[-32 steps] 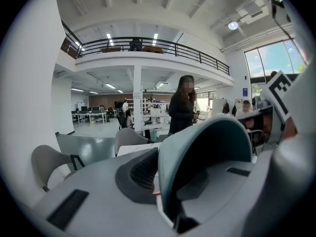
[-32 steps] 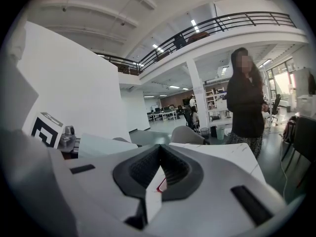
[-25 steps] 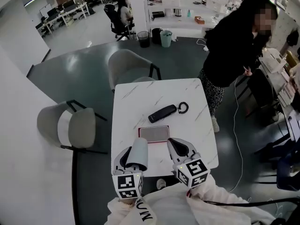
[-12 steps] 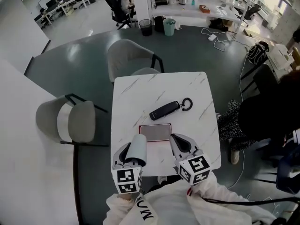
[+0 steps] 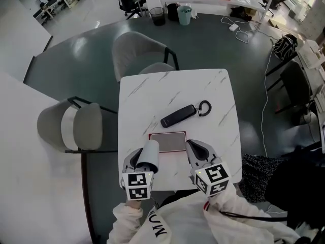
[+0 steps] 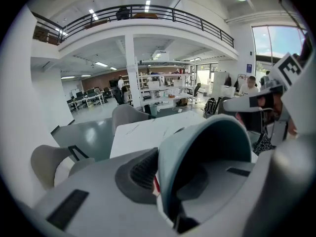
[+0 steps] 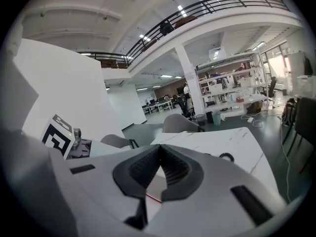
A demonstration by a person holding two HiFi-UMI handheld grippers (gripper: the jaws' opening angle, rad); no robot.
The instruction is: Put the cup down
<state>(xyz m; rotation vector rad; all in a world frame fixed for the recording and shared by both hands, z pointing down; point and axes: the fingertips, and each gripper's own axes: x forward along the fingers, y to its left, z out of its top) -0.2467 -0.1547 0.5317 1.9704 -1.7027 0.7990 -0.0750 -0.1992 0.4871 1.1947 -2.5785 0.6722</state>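
A pale grey cup (image 5: 151, 155) is clamped in my left gripper (image 5: 142, 158) over the near left part of the white marble table (image 5: 152, 95). It hangs tilted, its mouth facing back toward me. In the left gripper view the cup (image 6: 207, 147) fills the middle, and a dark ribbed pad (image 6: 144, 169) presses on its left wall. My right gripper (image 5: 192, 148) hovers over the table's near right part, shut with nothing in it. Its two pads meet at the tips in the right gripper view (image 7: 159, 155).
A flat device with a red edge (image 5: 168, 141) lies just beyond both grippers. Farther back lies a black oblong object (image 5: 177, 116) with a ring (image 5: 204, 107). Grey chairs stand at the far side (image 5: 139, 52) and the left (image 5: 76, 131). A person in black (image 5: 292, 187) is at the lower right.
Both grippers have kept their places and grips. The person in black has moved from beyond the table's right side to the lower right. The head view has tipped slightly.
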